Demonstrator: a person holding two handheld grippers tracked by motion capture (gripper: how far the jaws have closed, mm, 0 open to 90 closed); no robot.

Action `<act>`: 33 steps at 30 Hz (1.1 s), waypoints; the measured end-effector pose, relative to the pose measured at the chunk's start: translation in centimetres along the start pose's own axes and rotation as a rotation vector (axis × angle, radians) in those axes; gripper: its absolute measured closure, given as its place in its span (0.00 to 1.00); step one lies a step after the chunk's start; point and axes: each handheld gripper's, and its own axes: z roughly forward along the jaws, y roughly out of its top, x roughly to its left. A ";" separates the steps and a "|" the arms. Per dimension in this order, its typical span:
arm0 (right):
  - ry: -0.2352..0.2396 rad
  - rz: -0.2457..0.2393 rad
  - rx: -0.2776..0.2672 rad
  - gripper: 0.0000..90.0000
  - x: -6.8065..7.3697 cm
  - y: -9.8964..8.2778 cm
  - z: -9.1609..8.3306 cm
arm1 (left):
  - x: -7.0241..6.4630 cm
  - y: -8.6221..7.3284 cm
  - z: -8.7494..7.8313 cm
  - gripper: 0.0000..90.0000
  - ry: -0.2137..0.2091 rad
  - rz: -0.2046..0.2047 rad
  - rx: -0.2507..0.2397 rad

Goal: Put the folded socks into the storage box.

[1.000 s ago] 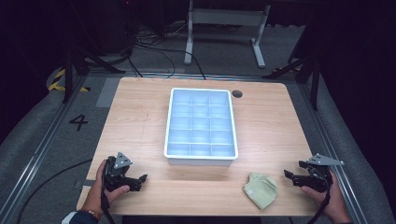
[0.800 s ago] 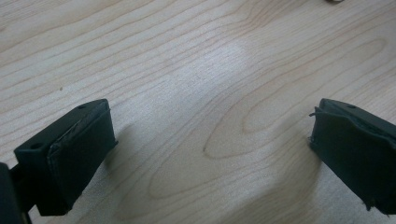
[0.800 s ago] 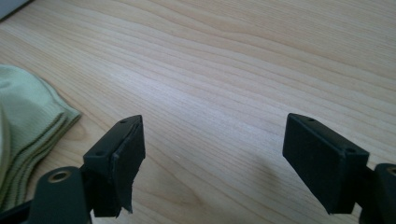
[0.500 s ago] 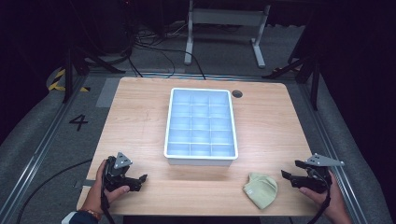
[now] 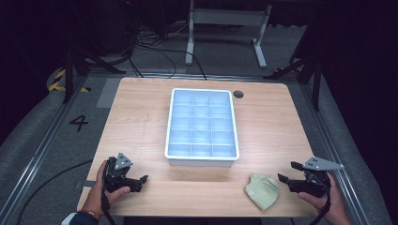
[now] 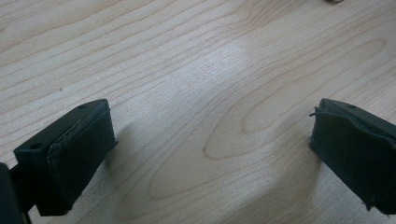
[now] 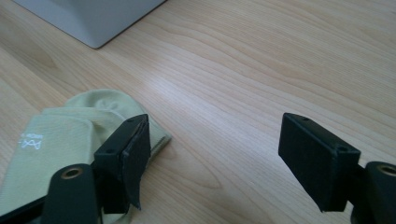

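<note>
A pale green folded sock (image 5: 262,190) lies near the table's front edge, right of centre. In the right gripper view the sock (image 7: 60,135) sits at the lower left, partly behind one jaw. My right gripper (image 5: 285,173) is open just right of the sock, jaws wide, nothing between them (image 7: 212,149). A white tray (image 5: 202,93) with several empty compartments stands in the middle of the table; its corner (image 7: 88,23) shows in the right gripper view. My left gripper (image 5: 141,180) rests open at the front left over bare wood (image 6: 205,140).
The wooden table (image 5: 277,122) has a dark round cable hole (image 5: 238,94) behind the tray's right corner. A metal frame (image 5: 225,18) and cables lie on the floor beyond. Rails run along both sides of the table.
My right gripper has edged slightly left toward the sock. The left gripper has not moved.
</note>
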 end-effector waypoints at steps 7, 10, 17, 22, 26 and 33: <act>0.027 -0.020 0.002 0.29 0.8 0.4 0.0 | 0.0 0.0 0.0 0.00 0.001 -0.004 -0.003; 0.048 -0.030 0.009 0.31 1.2 0.5 0.1 | -0.1 0.0 0.0 0.00 0.002 -0.006 0.000; 0.083 -0.056 0.024 0.32 2.2 0.5 0.5 | -0.1 0.0 0.0 0.00 0.002 -0.006 0.000; 0.107 -0.065 0.024 0.32 2.8 0.6 0.7 | -0.1 0.0 0.0 0.00 0.003 -0.005 0.000; 0.121 -0.088 0.039 0.32 3.4 0.5 1.3 | -0.1 0.0 0.0 0.00 0.004 -0.007 -0.002; 0.158 -0.129 0.090 0.31 4.3 0.3 3.0 | -0.1 0.0 0.0 0.00 0.004 -0.008 -0.002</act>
